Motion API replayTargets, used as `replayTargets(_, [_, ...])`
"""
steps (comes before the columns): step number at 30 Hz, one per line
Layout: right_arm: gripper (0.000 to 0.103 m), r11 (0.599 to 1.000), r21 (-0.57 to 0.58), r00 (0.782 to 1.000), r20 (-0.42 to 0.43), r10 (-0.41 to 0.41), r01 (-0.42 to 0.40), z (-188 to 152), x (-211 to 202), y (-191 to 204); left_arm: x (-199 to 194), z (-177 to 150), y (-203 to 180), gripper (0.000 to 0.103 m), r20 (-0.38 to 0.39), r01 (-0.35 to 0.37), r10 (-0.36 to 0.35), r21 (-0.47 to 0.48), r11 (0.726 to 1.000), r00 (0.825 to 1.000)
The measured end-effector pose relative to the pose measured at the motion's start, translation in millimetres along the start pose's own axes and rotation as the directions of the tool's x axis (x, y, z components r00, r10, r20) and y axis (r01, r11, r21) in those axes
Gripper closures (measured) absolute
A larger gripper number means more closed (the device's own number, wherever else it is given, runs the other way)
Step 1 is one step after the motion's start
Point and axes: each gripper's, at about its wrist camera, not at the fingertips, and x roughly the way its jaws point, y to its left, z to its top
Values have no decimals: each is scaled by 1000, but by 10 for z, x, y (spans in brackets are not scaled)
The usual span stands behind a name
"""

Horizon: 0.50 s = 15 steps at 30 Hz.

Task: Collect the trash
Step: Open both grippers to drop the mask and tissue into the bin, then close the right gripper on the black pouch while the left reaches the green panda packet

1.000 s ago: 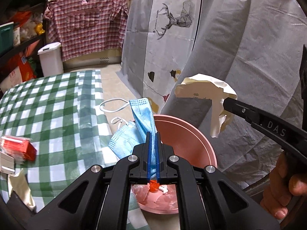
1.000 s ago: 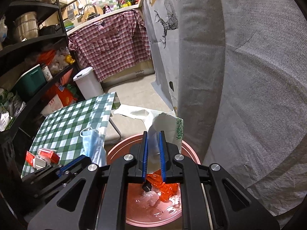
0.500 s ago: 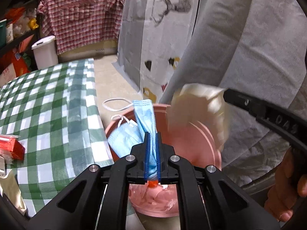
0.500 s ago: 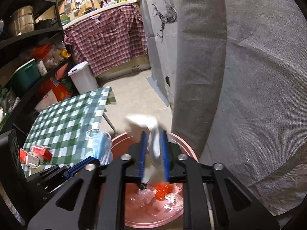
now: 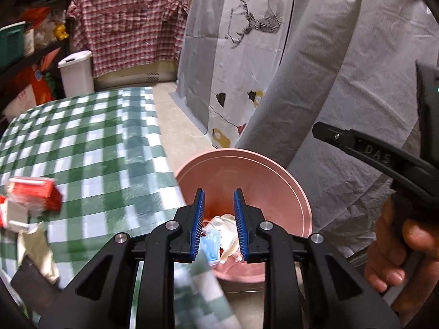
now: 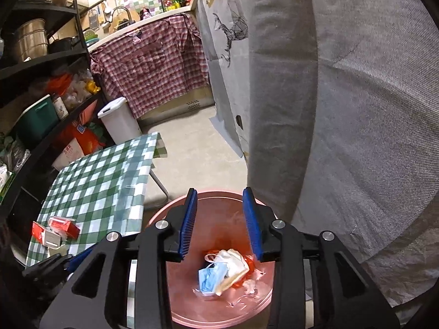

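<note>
Left gripper (image 5: 218, 223) jaws are opening, nothing between the pads; a second ago they were clamped on the blue face mask (image 6: 211, 278), which now lies in the bottom of the pink bin (image 5: 277, 170), seen below and through the gap. Right gripper (image 6: 220, 223) also opening and empty: the crumpled white paper (image 6: 233, 267) it was pinching a second ago has dropped too and sits beside the mask, touching it, on top of an orange wrapper (image 6: 248, 263) and some clear film. Both gripper tips hang over the bin's mouth, pointing down into it. So both drops landed inside, nothing caught on the rim as far as visible. Out to the left of the left fingers, the green-check table (image 5: 82, 142) carries red-and-white boxes (image 5: 30, 194) and a beige paper scrap (image 5: 38, 249) at the near edge, blurred. Judgement: this pair of items is done; those table leftovers look like the next pickups, if they count as trash.
</note>
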Motion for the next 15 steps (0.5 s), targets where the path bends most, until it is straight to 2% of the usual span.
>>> replayTargets(6, [67, 998, -45, 998, 35, 44, -42, -47, -173, 184, -476, 19, 243, 81, 32, -51, 50, 29, 998, 998])
replayTargets(10, [69, 992, -91, 995, 49, 86, -82, -103, -287, 358, -855, 71, 550, 81, 46, -85, 84, 35, 996, 995])
replayTargets(15, [85, 981, -130, 987, 46, 154, -147, -202, -404, 585, -1351, 107, 1040, 81, 95, -155, 157, -22, 988, 983])
